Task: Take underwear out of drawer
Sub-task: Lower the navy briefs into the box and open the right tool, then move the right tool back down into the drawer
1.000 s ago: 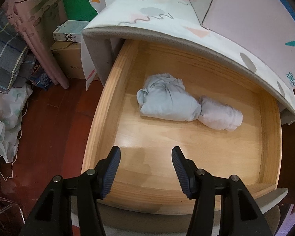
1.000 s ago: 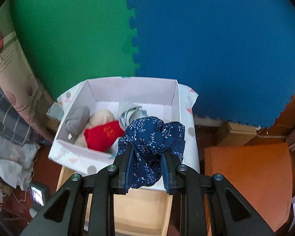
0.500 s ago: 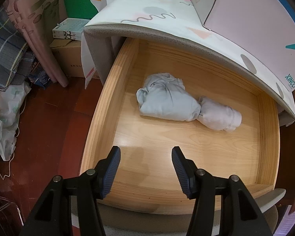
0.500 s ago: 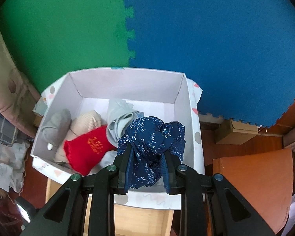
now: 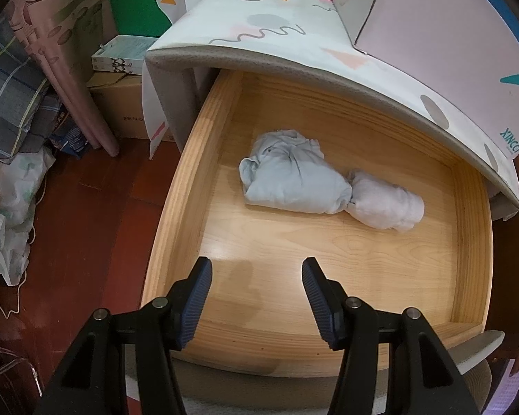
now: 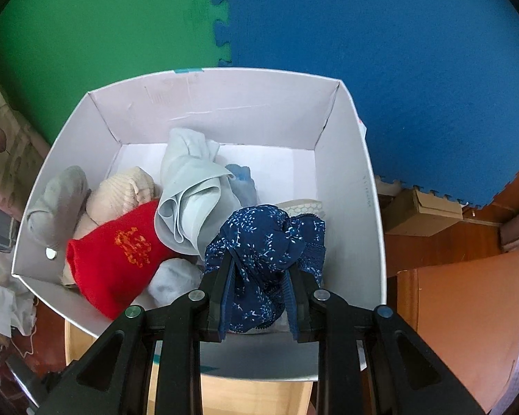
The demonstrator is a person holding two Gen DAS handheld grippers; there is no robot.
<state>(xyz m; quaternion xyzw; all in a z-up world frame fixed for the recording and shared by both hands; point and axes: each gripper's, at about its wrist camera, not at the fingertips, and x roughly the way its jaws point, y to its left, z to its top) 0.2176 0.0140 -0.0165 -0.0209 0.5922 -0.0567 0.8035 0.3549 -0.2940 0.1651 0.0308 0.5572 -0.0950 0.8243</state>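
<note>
The wooden drawer (image 5: 176, 207) stands pulled out below my left gripper (image 5: 257, 292), which hangs open over its near floor with nothing between the fingers. Two rolled pieces of underwear lie further in: a pale blue one (image 5: 290, 178) and a white one (image 5: 385, 204) touching its right end. In the right wrist view my right gripper (image 6: 259, 276) is shut on a dark blue floral underwear bundle (image 6: 264, 242), held low inside the white box (image 6: 349, 145). Beside it in the box lie a red piece (image 6: 117, 259), a pale blue-grey piece (image 6: 190, 193), a cream roll (image 6: 121, 193) and a grey roll (image 6: 57, 204).
A patterned white cloth (image 5: 294, 24) covers the cabinet top over the drawer's back. Green (image 6: 97, 24) and blue (image 6: 380, 52) foam mats line the wall. Cardboard boxes (image 5: 121, 103), curtains (image 5: 62, 55) and heaped fabric (image 5: 7, 186) crowd the red floor on the left. A brown box (image 6: 422, 214) sits right.
My right gripper has come down and forward with the blue floral bundle, from above the box's front edge to low inside it. The left gripper and the drawer's contents have stayed put.
</note>
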